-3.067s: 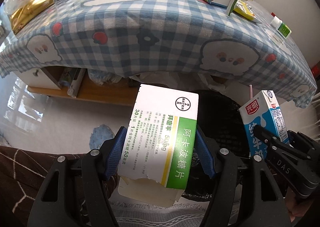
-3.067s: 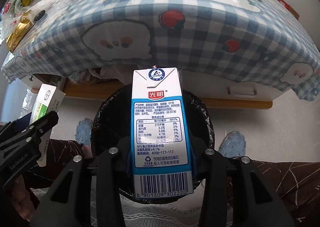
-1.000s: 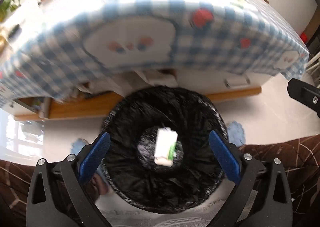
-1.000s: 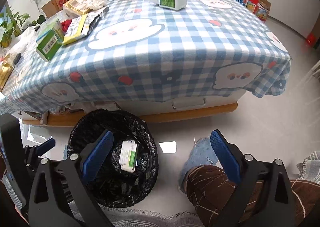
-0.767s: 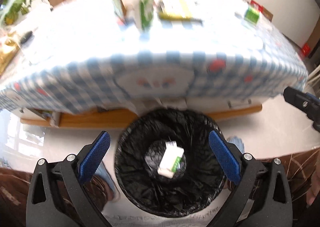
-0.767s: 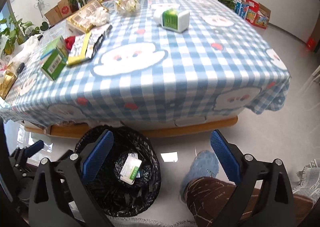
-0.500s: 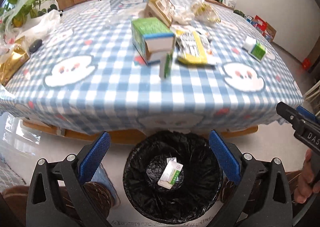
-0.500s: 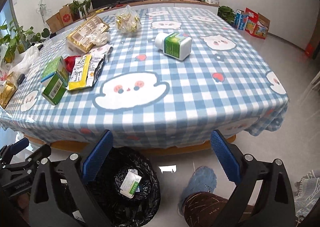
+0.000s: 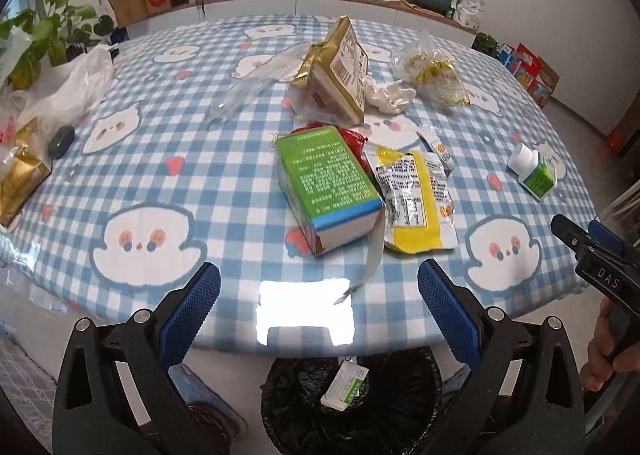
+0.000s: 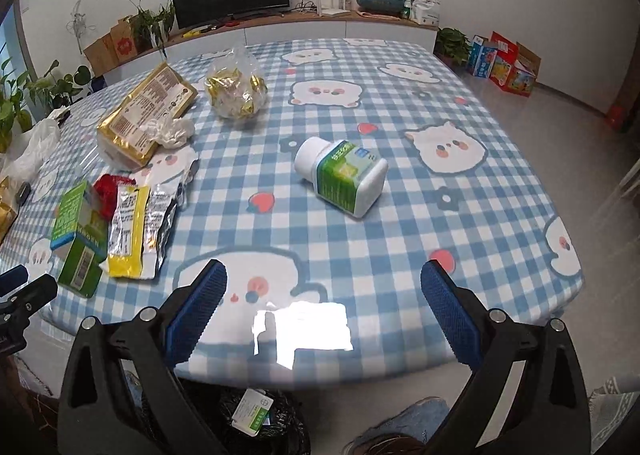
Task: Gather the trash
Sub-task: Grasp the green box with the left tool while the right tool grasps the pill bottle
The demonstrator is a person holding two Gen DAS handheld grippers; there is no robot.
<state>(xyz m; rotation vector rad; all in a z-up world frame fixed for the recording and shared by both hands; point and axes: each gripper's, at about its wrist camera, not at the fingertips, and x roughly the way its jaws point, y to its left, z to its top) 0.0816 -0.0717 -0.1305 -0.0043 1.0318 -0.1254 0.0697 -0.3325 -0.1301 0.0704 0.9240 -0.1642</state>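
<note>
Left gripper (image 9: 319,301) spread wide above the near edge of the table (image 9: 224,191), blue pads (image 9: 192,315) far apart, nothing between them. Right gripper (image 10: 324,305) likewise wide open and empty, hovering over the same checked cloth further to the right.

Below the table edge, between the left gripper's arms: black-lined bin (image 9: 400,407), with a white-and-green medicine box (image 9: 346,385) lying inside (also visible at the bottom of the right wrist view (image 10: 253,411)).

Scattered on the tabletop, still to be collected:
- green carton (image 9: 326,185) lying on its side near the middle, one end flap hanging loose toward the table edge
- yellow wrapper (image 9: 414,201) just beside the carton on its right, touching or nearly so, with something red (image 9: 352,135) tucked behind both
- gold packet (image 9: 340,73) propped at a tilt further back, crumpled white tissue (image 9: 388,95) just beside it
- clear bag of gold-wrapped sweets (image 9: 430,73) to the right of the tissue
- white bottle with green label (image 10: 342,175) on its side, well apart from the rest, straight ahead of the right gripper with open cloth between
- a white plastic bag (image 9: 68,91) and a small dark object (image 9: 60,141) at the far left

Nothing standing between either gripper and the nearest items. At the right rim of the left view, tip of the right gripper, held by a hand (image 9: 608,351).
</note>
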